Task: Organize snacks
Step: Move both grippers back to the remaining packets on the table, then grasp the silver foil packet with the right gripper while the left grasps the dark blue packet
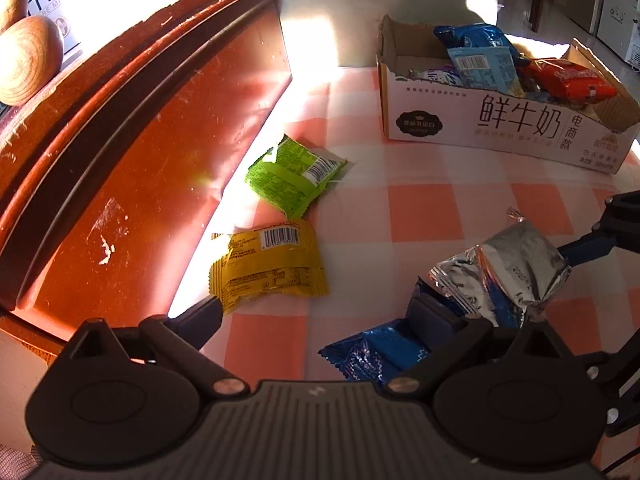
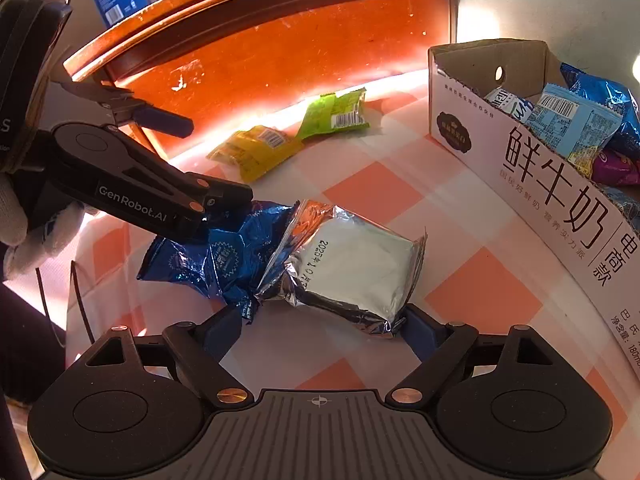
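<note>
Both grippers stand spread wide over the checked tablecloth (image 2: 484, 280), neither pressing on anything. Right gripper (image 2: 320, 330) straddles the silver foil packet (image 2: 352, 268), its blue pads just beside the packet's near corners but not clamped. Left gripper (image 1: 324, 312) hangs with one finger over the blue foil wrapper (image 1: 376, 356) and the other near the yellow packet (image 1: 272, 268).

Largest thing in view, the cardboard milk box (image 2: 532, 160), sits at the far side of the table and already holds several snacks; it looks like the place to fill. Silver packet lies mid-table, touching the crumpled blue wrapper, with the yellow and green packet (image 1: 296, 176) well apart from it by the red wooden cabinet (image 1: 152, 140).

All these packets look light, thin-skinned and slick, so they will likely crackle, dent and slide. I judge the puffed silver one is best taken across its middle, gently; its crimped end seams would probably slip or tear.
</note>
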### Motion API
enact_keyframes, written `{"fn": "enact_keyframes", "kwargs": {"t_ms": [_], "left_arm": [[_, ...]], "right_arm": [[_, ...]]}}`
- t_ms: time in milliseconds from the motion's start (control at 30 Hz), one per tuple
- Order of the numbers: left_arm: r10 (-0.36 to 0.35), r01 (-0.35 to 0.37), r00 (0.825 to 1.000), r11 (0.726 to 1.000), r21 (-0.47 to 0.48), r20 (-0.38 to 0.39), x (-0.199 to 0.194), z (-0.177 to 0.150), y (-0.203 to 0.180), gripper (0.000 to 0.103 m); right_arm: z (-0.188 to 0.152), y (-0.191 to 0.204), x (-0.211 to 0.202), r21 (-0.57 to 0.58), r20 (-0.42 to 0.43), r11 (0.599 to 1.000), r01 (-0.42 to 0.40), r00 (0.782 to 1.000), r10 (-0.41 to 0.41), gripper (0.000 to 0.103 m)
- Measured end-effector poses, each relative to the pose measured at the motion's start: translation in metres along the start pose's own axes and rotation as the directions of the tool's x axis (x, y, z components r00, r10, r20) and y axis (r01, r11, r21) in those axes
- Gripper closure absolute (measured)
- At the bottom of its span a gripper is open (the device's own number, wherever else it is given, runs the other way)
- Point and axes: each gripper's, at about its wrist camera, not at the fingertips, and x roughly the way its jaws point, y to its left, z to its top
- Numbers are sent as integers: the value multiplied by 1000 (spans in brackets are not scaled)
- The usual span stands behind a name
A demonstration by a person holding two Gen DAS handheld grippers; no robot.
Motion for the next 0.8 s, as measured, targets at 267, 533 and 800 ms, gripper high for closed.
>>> {"fn": "enact_keyframes", "kwargs": {"t_ms": [267,533,800], "left_arm": [[-43,27,994,989,144,103,-33,-14,-4,4],[-216,180,973,934,310,85,-38,-22,-26,4],[-223,193,975,873,448,14,-22,-37,-55,5]], "right_arm": [[-15,23,-30,-184,2,981,63,998,-63,16],[-1,11,-19,-275,14,958,79,997,-78,16],[8,18,-4,-406,13,914,16,1000,-11,16]]}}
